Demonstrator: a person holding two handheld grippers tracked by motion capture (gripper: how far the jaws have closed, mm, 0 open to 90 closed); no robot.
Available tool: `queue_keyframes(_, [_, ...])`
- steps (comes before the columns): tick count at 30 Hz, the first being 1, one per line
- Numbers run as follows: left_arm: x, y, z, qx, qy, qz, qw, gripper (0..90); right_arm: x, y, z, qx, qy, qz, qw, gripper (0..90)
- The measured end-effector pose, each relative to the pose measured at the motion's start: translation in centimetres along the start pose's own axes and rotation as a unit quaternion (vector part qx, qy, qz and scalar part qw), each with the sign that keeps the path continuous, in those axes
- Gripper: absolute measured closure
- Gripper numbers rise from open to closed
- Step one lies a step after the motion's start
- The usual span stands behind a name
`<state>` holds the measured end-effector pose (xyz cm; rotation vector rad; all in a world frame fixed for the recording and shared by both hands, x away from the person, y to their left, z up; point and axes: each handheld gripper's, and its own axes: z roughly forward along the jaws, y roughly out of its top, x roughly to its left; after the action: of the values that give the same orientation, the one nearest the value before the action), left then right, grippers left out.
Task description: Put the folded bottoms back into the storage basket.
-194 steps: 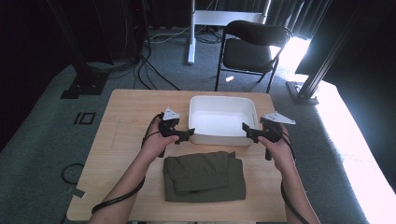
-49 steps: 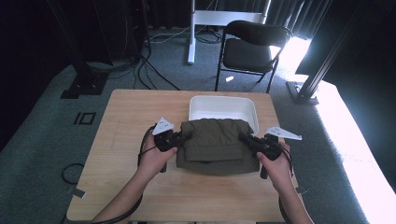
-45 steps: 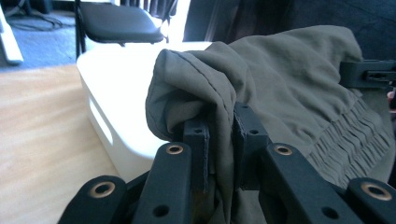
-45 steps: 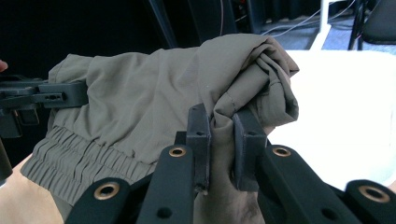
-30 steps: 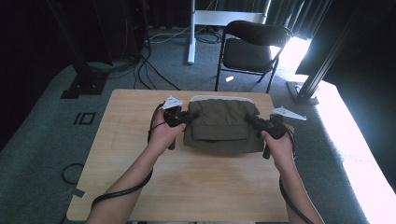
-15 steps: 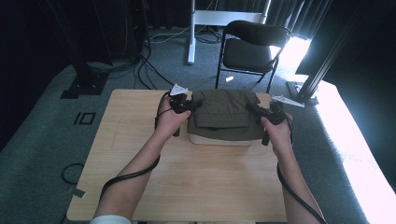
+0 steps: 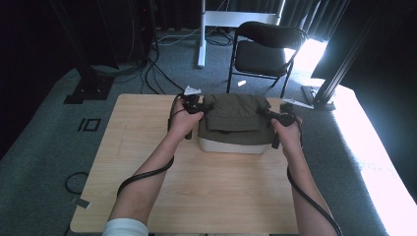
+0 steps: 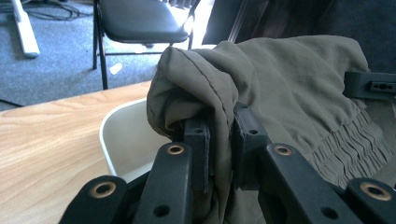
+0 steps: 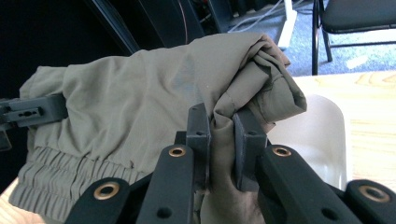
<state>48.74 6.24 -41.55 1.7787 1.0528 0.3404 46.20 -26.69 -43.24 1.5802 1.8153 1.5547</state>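
Note:
A folded olive-green garment (image 7: 233, 118) hangs stretched between my two grippers, just above a white tub (image 7: 231, 145) on the wooden table (image 7: 206, 191). My left gripper (image 7: 195, 105) is shut on the garment's left edge (image 8: 196, 88); the cloth is pinched between its jaws. My right gripper (image 7: 272, 116) is shut on the right edge (image 9: 252, 88) in the same way. The garment's elastic waistband (image 9: 70, 177) droops toward the near side and covers most of the tub. The tub's rim (image 8: 109, 144) shows under the cloth in the left gripper view, and the tub's pale wall (image 9: 322, 135) in the right gripper view.
A black folding chair (image 7: 263, 49) stands on the carpet beyond the table's far edge. A white stand leg (image 7: 201, 34) and cables lie behind it. A black frame post (image 7: 339, 73) rises at the right. Bare tabletop lies to the left and near side of the tub.
Both grippers picked the garment up from the near part of the table and carried it away from the person; it now hangs over the white tub.

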Motion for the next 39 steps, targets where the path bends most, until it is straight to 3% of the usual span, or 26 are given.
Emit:
queue_keyframes(18, [1.6,-2.3,3.7,0.067,0.027,-0.022,0.9972,80.4,-1.6,-1.7,4.1,0.066,-0.042,0.011,0.9969,79.6])
queue_keyframes(24, [1.5,-2.7,4.7,0.087,0.045,-0.010,0.9951,80.3,-1.7,-2.3,5.3,0.090,-0.065,0.007,0.9938,79.5])
queue_keyframes(32, [1.2,-3.5,6.3,0.121,0.067,0.007,0.9903,80.2,-1.7,-2.3,6.1,0.110,-0.097,0.010,0.9891,79.4])
queue_keyframes(33, [1.1,-3.6,6.5,0.127,0.069,0.008,0.9894,80.2,-1.5,-2.2,6.4,0.122,-0.116,0.001,0.9857,79.3])
queue_keyframes(36, [1.1,-3.6,6.6,0.132,0.072,0.011,0.9885,80.2,-1.4,-2.1,6.6,0.127,-0.122,-0.005,0.9843,79.2])
queue_keyframes(38, [1.0,-3.7,6.8,0.140,0.079,0.019,0.9868,78.8,-1.1,-2.1,7.1,0.155,-0.141,-0.017,0.9777,75.5])
queue_keyframes(39, [1.1,-3.8,6.9,0.147,0.079,0.022,0.9858,77.0,-1.1,-2.1,7.2,0.158,-0.143,-0.019,0.9768,72.4])
